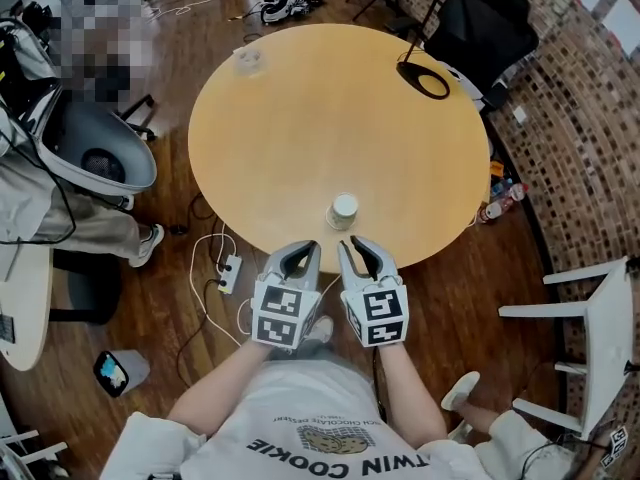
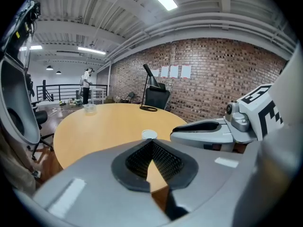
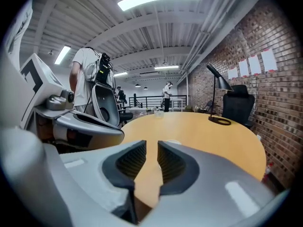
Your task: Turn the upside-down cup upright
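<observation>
1. Found the left gripper [image 1: 303,251] held out in front of the torso at the near edge of the table [image 1: 300,128]. Aimed forward and slightly downward, marker cube toward the body.
2. Confirmed in the left gripper view [image 2: 151,142]: pads clenched tip to tip, nothing between them.
3. Found the right gripper [image 1: 352,248] just beside the left one, parallel to it and at much the same downward tilt. No contact visible between the two.
4. Confirmed in the right gripper view [image 3: 151,144]: pads a narrow slit apart, tabletop showing through the slit. Released, grasping nothing.
5. Noted a clear cup [image 1: 248,59] far ahead and to the left of the left gripper, close to the far-left rim. Contents not discernible.
6. Located the white cup [image 1: 343,211] standing on the table just ahead of both sets of tips, apart from them and close to the near edge. Seen straight beyond the left pads [image 2: 149,135]. Unable to tell whether mouth-up or mouth-down.
7. Noted a wide stretch of open tabletop beyond the white cup. Only a black ring-shaped lamp base [image 1: 425,78] there, far ahead and to the right of the right gripper, near the far-right rim.
8. Noted at floor level a power strip [image 1: 230,273] just left of the left gripper, a grey chair shell [image 1: 95,158] well to the left, and a white chair [image 1: 590,338] well to the right of the right gripper.
</observation>
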A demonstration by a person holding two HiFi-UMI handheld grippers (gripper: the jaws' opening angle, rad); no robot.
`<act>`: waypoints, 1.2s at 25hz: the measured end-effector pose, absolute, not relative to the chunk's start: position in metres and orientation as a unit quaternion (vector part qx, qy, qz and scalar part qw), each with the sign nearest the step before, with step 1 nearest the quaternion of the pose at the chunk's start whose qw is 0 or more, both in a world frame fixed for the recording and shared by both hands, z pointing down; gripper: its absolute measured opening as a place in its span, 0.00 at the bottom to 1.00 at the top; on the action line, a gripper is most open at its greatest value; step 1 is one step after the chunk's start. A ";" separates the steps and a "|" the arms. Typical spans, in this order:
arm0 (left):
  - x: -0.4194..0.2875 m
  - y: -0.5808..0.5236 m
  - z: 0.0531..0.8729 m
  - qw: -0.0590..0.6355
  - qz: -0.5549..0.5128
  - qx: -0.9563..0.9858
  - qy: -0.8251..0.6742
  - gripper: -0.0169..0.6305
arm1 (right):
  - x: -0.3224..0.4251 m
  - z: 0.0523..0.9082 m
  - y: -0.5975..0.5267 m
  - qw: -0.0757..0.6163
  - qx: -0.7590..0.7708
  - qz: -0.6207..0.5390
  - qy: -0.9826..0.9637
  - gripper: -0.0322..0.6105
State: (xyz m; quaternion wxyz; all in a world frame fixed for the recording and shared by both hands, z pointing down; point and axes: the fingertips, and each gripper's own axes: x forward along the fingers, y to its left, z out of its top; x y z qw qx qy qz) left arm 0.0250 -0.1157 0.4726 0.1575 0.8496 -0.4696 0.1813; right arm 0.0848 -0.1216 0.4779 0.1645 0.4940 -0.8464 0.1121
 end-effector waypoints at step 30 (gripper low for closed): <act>-0.044 0.065 0.455 0.155 0.156 0.895 -0.389 0.04 | 0.002 0.456 0.071 0.134 0.594 0.167 -0.775 0.05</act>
